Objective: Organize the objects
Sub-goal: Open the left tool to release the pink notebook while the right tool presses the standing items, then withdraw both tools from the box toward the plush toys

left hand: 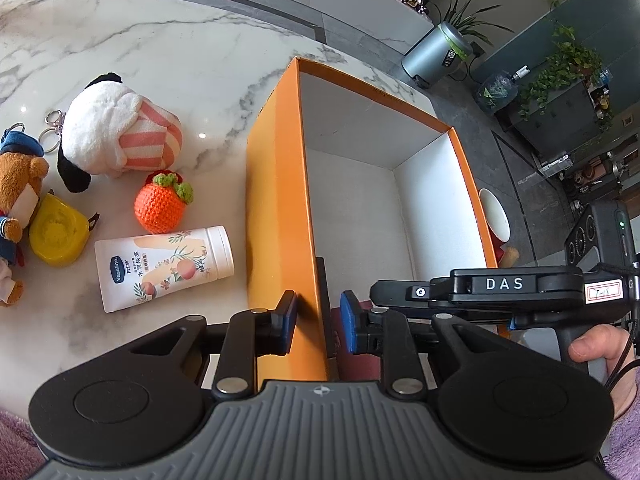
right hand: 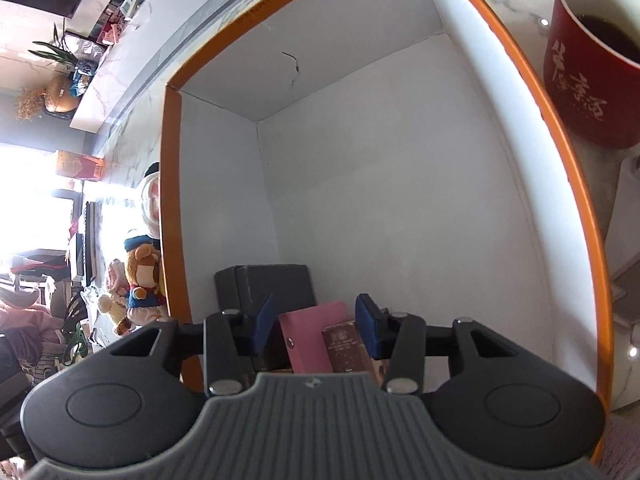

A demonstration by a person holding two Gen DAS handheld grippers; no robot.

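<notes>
An orange box with a white inside stands on the marble table. My left gripper is open and straddles the box's near left wall, one pad outside and one inside. My right gripper is open inside the box, its fingers either side of a pink case and a dark red booklet. A grey block stands behind them. Left of the box lie a white plush dog, an orange knitted fruit, a Vaseline tube, a yellow container and a brown plush bear.
A red mug of dark liquid stands right of the box. A white plate lies beyond the box's right wall. The right gripper's body and the hand holding it are at the box's near right. Plants and a bin stand on the floor beyond the table.
</notes>
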